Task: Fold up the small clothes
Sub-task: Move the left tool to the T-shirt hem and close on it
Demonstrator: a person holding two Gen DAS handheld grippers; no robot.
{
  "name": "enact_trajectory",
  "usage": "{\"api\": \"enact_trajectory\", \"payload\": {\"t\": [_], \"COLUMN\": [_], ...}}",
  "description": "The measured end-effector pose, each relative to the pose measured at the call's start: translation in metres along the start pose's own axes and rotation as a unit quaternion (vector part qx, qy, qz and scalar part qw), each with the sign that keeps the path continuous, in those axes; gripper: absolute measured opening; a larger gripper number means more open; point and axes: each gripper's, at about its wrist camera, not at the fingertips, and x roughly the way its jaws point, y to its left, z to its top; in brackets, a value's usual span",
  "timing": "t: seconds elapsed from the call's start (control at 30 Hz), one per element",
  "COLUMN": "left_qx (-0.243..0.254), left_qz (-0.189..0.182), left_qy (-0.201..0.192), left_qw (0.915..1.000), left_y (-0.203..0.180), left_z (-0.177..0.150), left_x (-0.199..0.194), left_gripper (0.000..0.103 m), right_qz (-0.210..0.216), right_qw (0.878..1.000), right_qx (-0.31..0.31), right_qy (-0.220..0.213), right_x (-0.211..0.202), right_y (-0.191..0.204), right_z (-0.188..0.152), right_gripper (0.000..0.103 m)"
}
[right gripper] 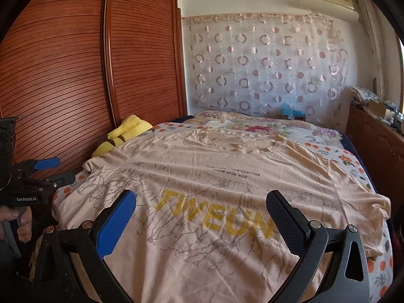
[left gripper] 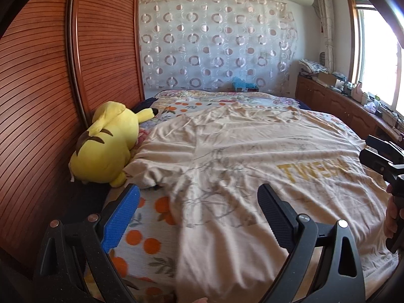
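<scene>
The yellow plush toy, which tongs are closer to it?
Left. The left tongs hover just beside the yellow plush toy. The right tongs are farther away, over the T-shirt's middle.

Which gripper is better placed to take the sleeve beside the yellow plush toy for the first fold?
Probably the left gripper. It is open, above the T-shirt, on the side of that sleeve next to the Pikachu plush. The right gripper, also open, hovers over the yellow print, farther away.

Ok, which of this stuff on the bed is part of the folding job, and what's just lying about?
Job:
beige T-shirt, spread flat
left claw, open
right claw, open

Lying about:
yellow plush toy
floral bedsheet
blue item by the curtain
</scene>
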Motion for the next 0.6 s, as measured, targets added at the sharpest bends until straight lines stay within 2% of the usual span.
{"api": "enact_trajectory", "payload": {"t": [0.23, 0.27, 0.4, 0.47, 0.6], "left_qx": [-0.007, -0.010, -0.023, -0.031, -0.058], "left_qz": [0.023, 0.023, 0.025, 0.015, -0.016], "left_qy": [0.029, 0.033, 0.055, 0.070, 0.103], "left_qw": [0.9993, 0.9992, 0.9979, 0.9969, 0.9929], "left_y": [0.047, 0.052, 0.070, 0.075, 0.082], "left_z": [0.008, 0.010, 0.015, 0.017, 0.014], "left_x": [0.025, 0.029, 0.047, 0.057, 0.073], "left_gripper": [0.093, 0.086, 0.078, 0.068, 0.058], "right_qz": [0.030, 0.033, 0.044, 0.049, 0.049], "right_qw": [0.999, 0.998, 0.996, 0.996, 0.994], "right_qx": [-0.005, -0.001, -0.004, -0.012, -0.009], "right_qy": [0.042, 0.050, 0.074, 0.077, 0.098], "right_x": [0.042, 0.047, 0.058, 0.060, 0.063], "right_y": [-0.005, -0.007, -0.006, -0.006, -0.017], "right_z": [0.003, 0.003, 0.009, 0.018, 0.020], "right_gripper": [0.103, 0.103, 0.103, 0.103, 0.103]}}
